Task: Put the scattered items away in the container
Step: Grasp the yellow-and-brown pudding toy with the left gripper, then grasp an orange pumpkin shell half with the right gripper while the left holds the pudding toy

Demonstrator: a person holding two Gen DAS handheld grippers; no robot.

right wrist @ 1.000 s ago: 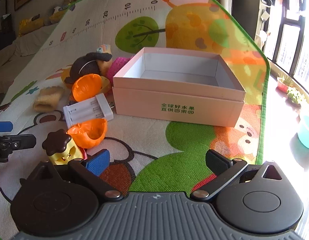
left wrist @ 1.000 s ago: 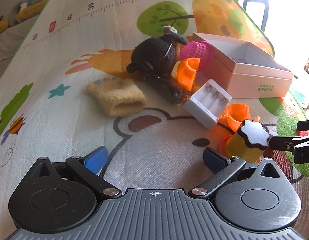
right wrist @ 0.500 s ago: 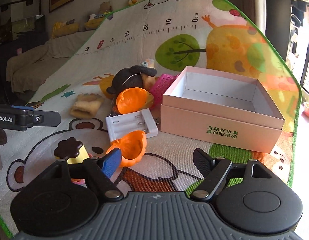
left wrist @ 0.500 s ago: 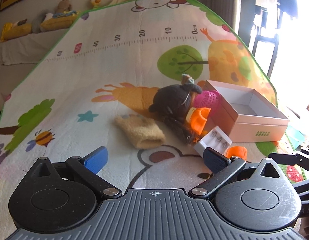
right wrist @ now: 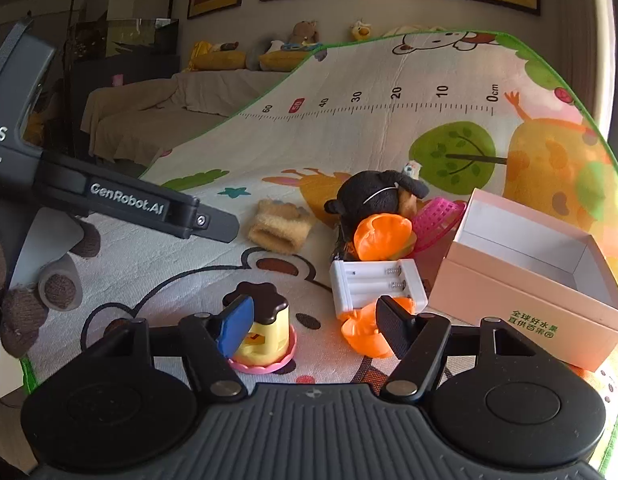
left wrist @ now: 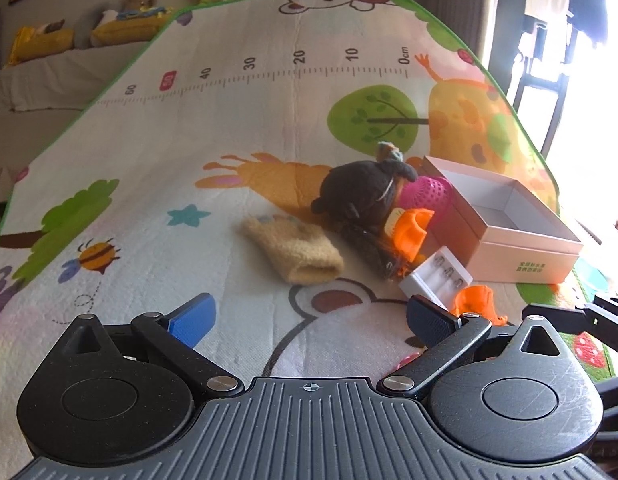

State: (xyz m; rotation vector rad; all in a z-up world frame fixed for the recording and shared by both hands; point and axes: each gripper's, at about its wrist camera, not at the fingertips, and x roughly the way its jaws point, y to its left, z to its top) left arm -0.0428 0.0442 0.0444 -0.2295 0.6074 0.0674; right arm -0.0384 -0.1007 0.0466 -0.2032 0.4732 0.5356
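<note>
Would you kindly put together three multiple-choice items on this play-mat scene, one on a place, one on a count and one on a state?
1. Where does the white battery holder lie?
A. Inside the pink box
B. On the mat, between two orange shells
C. On top of the dark plush toy

2. How many orange shells show on the mat?
A. Two
B. Four
C. None

3. What state is the pink box in?
A. Closed with a lid
B. Open and holding nothing visible
C. Tipped on its side

Answers:
1 B: it rests on the play mat with one orange shell beyond it and another nearer the camera.
2 A: only those two appear in the right wrist view.
3 B: its top is open and only bare white walls and floor show.
</note>
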